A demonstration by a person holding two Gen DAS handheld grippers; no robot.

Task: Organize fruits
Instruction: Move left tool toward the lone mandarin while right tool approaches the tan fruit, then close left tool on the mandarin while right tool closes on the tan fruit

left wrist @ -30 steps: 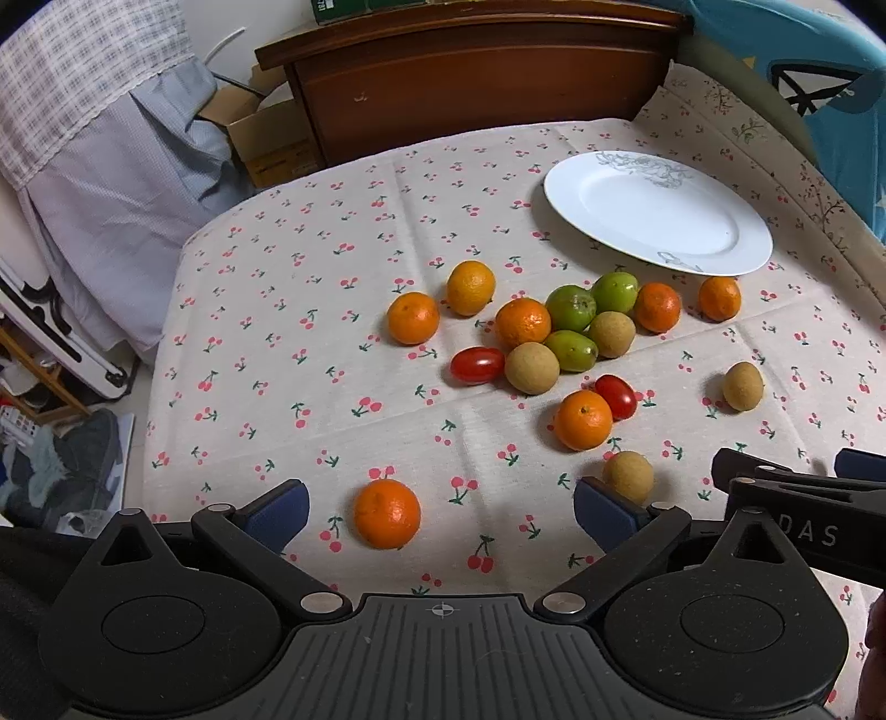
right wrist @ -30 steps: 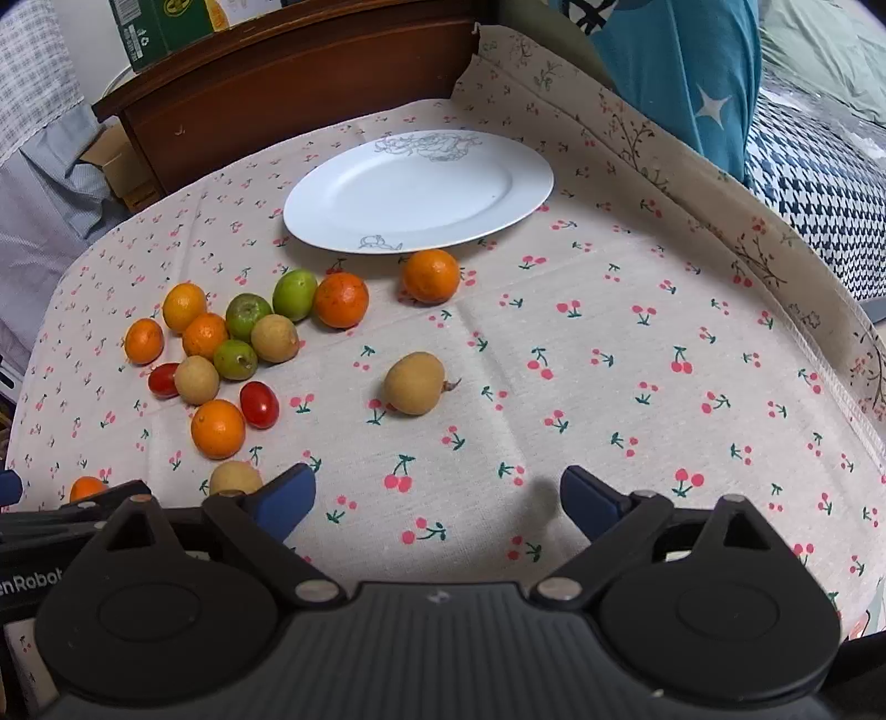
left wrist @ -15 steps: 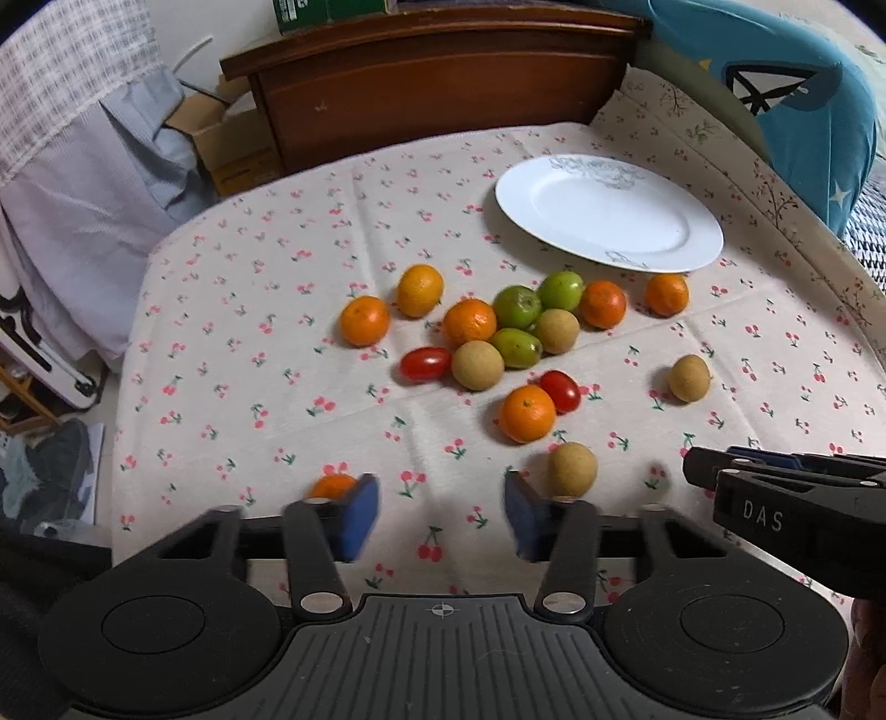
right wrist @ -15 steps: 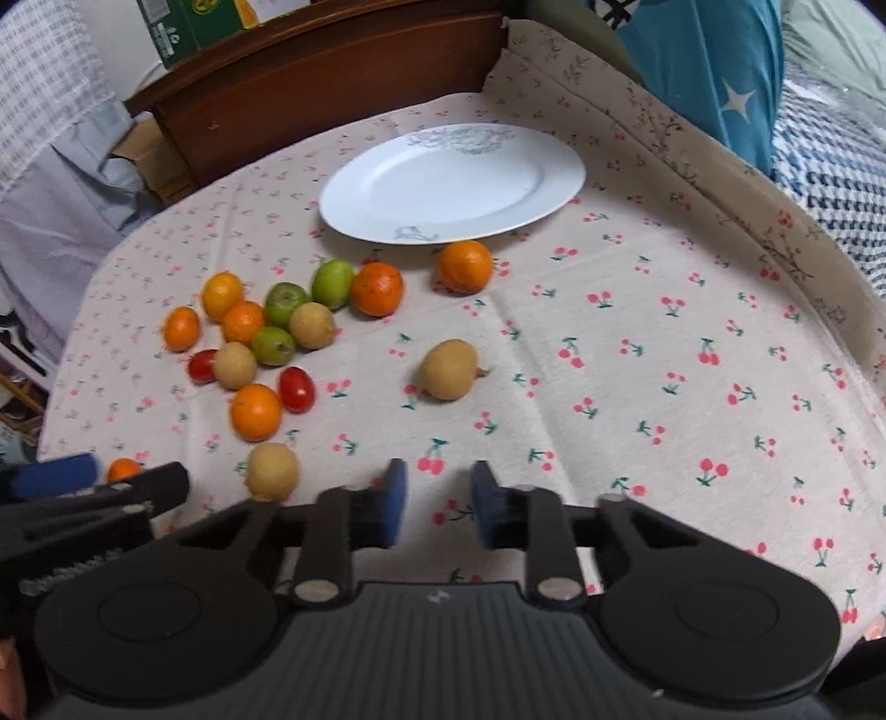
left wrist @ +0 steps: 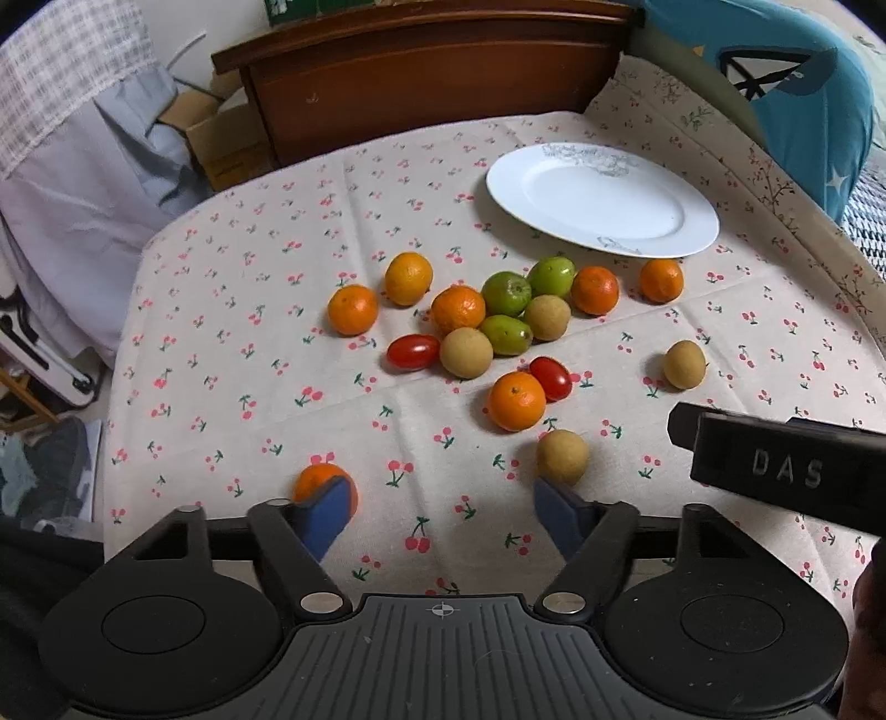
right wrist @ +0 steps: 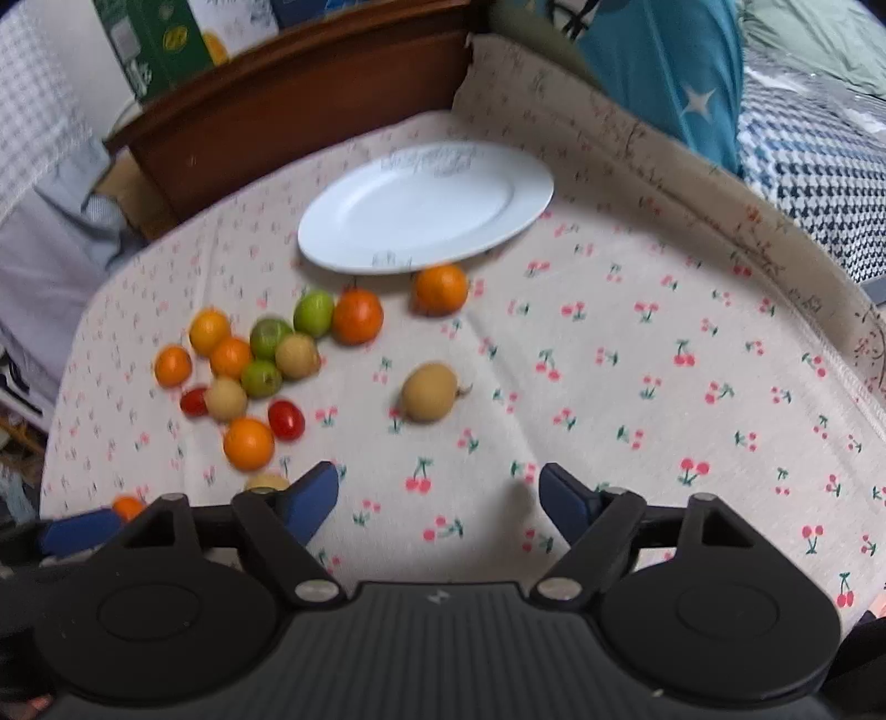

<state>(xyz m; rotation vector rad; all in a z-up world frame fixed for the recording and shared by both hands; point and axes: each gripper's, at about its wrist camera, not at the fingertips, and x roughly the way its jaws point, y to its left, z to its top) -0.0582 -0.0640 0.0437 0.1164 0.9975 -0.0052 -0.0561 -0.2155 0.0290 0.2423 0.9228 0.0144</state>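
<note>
left gripper [left wrist: 443, 518] reopening, right gripper [right wrist: 440, 504] reopening, both empty

A cloth with little red cherries [left wrist: 277, 310] covers the table. Behind it stands a dark brown wooden board [left wrist: 432, 72]. A green box [right wrist: 160, 44] sits on top of that wood. A brown cardboard box [left wrist: 221, 144] is tucked beside it. Pale grey cloth [left wrist: 83, 183] hangs at the left. At the right there is a blue cushion with a white star [right wrist: 675, 72] and a black and white checked blanket [right wrist: 819, 166].
</note>
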